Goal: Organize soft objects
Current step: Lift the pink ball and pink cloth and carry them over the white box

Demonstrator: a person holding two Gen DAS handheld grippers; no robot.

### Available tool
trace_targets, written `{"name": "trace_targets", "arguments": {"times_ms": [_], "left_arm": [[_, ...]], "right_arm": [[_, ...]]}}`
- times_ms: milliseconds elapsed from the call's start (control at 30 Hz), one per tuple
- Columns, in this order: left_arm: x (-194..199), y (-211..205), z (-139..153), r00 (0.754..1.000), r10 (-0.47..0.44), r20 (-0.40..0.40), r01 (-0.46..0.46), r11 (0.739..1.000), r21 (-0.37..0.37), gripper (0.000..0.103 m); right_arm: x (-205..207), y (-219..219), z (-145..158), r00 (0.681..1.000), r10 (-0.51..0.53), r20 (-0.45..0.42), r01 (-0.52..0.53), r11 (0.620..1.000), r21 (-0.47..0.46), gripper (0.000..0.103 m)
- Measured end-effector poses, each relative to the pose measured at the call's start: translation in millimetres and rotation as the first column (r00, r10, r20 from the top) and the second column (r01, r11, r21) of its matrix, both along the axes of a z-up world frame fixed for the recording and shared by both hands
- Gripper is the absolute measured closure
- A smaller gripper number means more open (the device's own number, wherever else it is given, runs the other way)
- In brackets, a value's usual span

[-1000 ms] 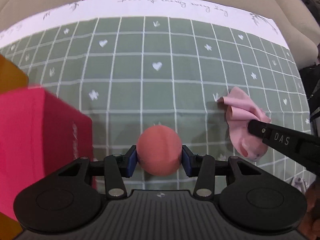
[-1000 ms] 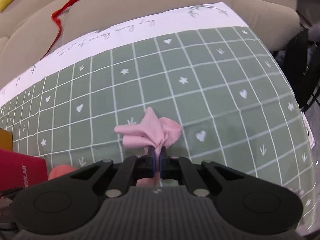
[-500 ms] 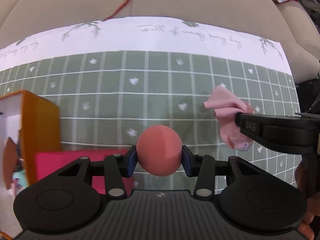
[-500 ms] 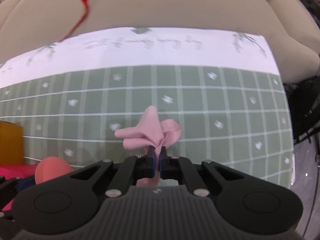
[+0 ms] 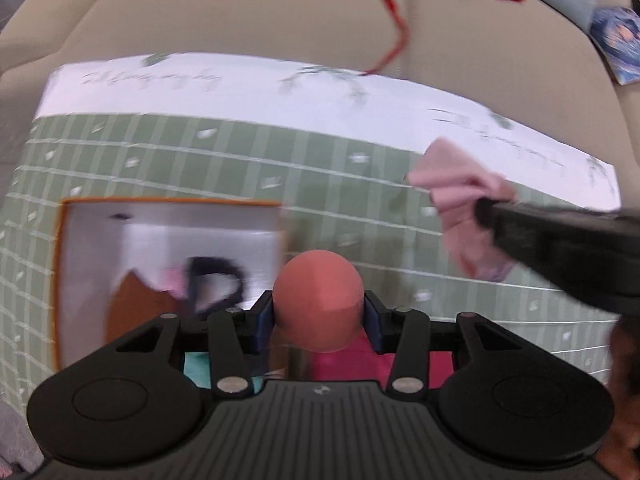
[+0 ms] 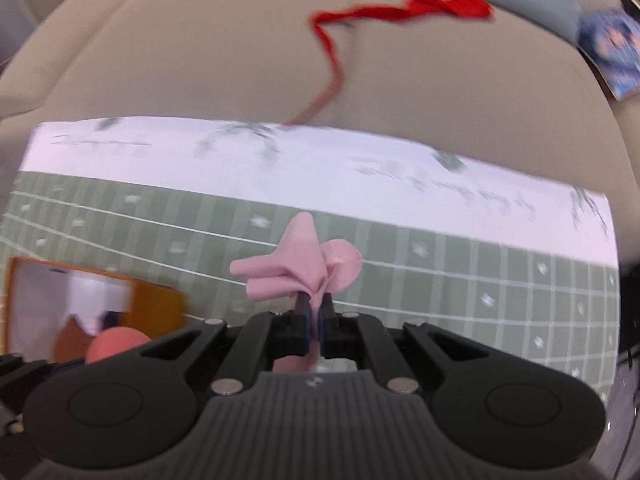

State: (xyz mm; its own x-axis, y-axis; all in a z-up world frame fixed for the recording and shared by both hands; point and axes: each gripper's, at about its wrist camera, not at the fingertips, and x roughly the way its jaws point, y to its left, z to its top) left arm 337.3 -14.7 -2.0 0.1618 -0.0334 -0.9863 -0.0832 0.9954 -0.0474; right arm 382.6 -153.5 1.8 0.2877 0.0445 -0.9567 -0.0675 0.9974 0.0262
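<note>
Left wrist view: the left tongs [image 5: 319,316] clamp a round salmon-pink ball [image 5: 319,299] by its two sides, above the near right corner of an orange-rimmed open box [image 5: 60,264]; being round, the ball has no long axis; the box stands on a green grid-patterned cloth [image 5: 340,176] with a white lettered border, and right of the box the right tongs [image 5: 486,210] pinch a crumpled pink cloth [image 5: 460,184] that hangs clear of the green cloth; beyond lies a beige sofa cushion [image 5: 240,12] with a red cord [image 5: 400,40].

Right wrist view: the right tongs [image 6: 315,308] are closed on the pink cloth [image 6: 300,264], whose tallest fold points away from the camera, up and right of the box [image 6: 156,300]; the ball [image 6: 116,344] shows over the box's near side; the picture is blurred.
</note>
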Motion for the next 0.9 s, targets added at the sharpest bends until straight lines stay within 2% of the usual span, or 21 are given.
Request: {"name": "trace_targets", "arguments": {"times_ms": [233,367,500,633,800,900], "left_arm": [[-28.5,84.8,3.4,0.996,0.085,0.008,-0.085,0.995,0.048,0.051],[-55.1,120.8,-0.6,0.993,0.118,0.007,-0.118,0.991,0.056,0.05],[-80.3,143.1,-11.3,0.993,0.12,-0.002,-0.119,0.991,0.066,0.05],[-103.9,158.3,-17.0,0.993,0.119,-0.004,-0.119,0.992,0.038,0.05],[-111.5,167.7,-18.4,0.994,0.1,0.039,-0.101,0.994,0.042,0.05],[-108.3,172.5,-19.8,0.994,0.085,0.065,-0.086,0.996,0.015,0.049]], "right_arm": [[-16.1,99.6,40.4,0.986,0.153,0.063,-0.155,0.987,0.031,0.103],[-38.2,141.2,50.3,0.972,0.224,0.072,-0.228,0.972,0.053,0.102],[-65.4,174.9,44.6,0.95,0.305,0.069,-0.308,0.95,0.038,0.102],[-91.2,199.5,29.2,0.934,0.353,0.051,-0.355,0.935,0.018,0.102],[-104.4,209.5,11.6,0.932,0.361,0.034,-0.361,0.933,0.0,0.102],[-105.0,210.6,3.9,0.94,0.34,0.019,-0.34,0.94,0.0,0.102]]}}
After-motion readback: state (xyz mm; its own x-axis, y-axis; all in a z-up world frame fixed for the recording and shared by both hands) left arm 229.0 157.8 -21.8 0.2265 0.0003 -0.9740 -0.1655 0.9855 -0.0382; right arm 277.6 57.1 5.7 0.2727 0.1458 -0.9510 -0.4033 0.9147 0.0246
